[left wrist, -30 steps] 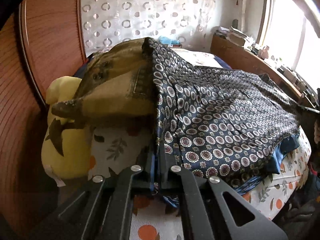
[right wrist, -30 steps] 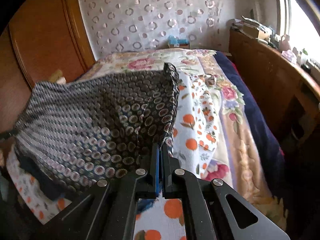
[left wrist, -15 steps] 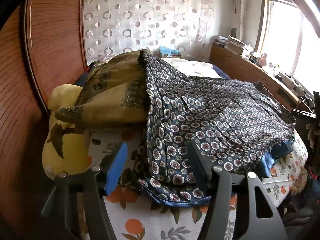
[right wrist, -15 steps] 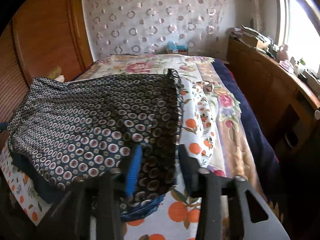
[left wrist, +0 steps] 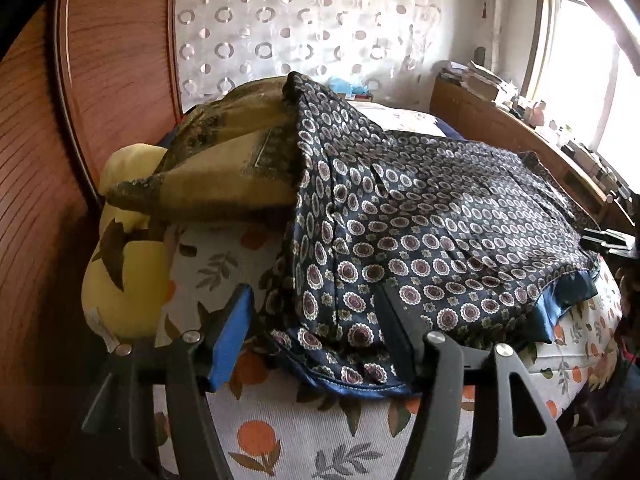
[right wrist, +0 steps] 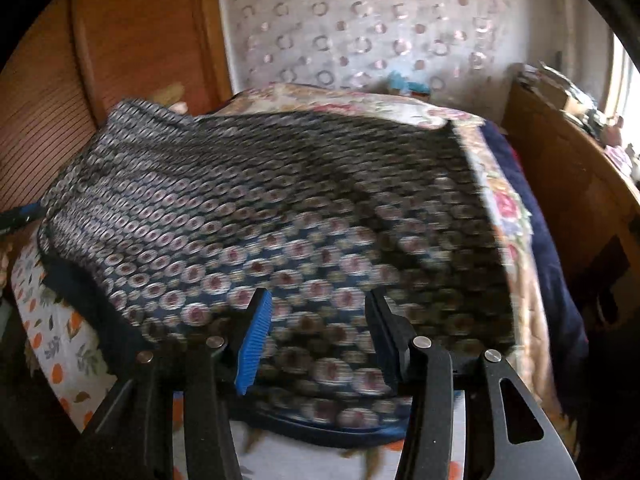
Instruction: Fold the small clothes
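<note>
Left wrist: brown pillow (left wrist: 224, 172) under patterned garment (left wrist: 420, 232), yellow plush (left wrist: 124, 264) beside.

The right gripper (right wrist: 316, 336), a black two-finger frame with blue pads (right wrist: 254, 344), stands with its jaws apart; they have just been opening. A dark navy garment printed with pale rings and maroon dots (right wrist: 280, 216) lies spread across the bed, and its near hem sits between the two fingers, with neither pad pressing on it. The picture is motion-blurred (the print smears sideways). Under the garment lies a white bedsheet with orange fruit and grey leaves (right wrist: 60, 344). A floral quilt (right wrist: 508, 208) covers the far right side of the bed.
</note>
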Tool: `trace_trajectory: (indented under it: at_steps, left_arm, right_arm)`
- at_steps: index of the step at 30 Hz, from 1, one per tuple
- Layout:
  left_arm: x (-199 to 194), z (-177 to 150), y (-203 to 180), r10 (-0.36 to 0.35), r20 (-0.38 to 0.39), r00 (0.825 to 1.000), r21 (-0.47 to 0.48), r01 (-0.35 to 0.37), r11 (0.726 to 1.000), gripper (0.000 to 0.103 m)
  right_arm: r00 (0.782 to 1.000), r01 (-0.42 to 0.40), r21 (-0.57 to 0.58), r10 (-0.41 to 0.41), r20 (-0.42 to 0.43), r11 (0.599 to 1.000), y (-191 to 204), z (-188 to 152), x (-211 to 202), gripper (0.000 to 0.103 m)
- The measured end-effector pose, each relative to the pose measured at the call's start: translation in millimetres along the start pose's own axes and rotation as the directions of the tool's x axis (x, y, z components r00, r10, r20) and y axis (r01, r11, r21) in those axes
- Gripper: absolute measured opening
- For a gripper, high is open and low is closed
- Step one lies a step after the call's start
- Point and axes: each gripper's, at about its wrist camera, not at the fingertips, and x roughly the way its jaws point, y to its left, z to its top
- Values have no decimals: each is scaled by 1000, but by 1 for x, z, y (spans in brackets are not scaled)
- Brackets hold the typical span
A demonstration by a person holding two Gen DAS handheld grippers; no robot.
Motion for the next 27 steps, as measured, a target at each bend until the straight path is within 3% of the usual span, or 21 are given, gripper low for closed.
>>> trace_trajectory:
  at_steps: [5,15,27]
  left_arm:
    - [-5,-5,2,8,-5,1000,-12,-8,1000,63]
    - [-4,-14,3,23,-29,999,-27,-24,999,63]
    - [15,-19,0,20,-71,997,-35,-22,999,63]
  right_arm:
    - [1000,16,-49,-17,-17,999,13,-2,12,52]
    - [1000,-19,-38,18,-16,999,0,-5,22,60]
    - [999,-31,-20,31,-13,999,0,-5,23,62]
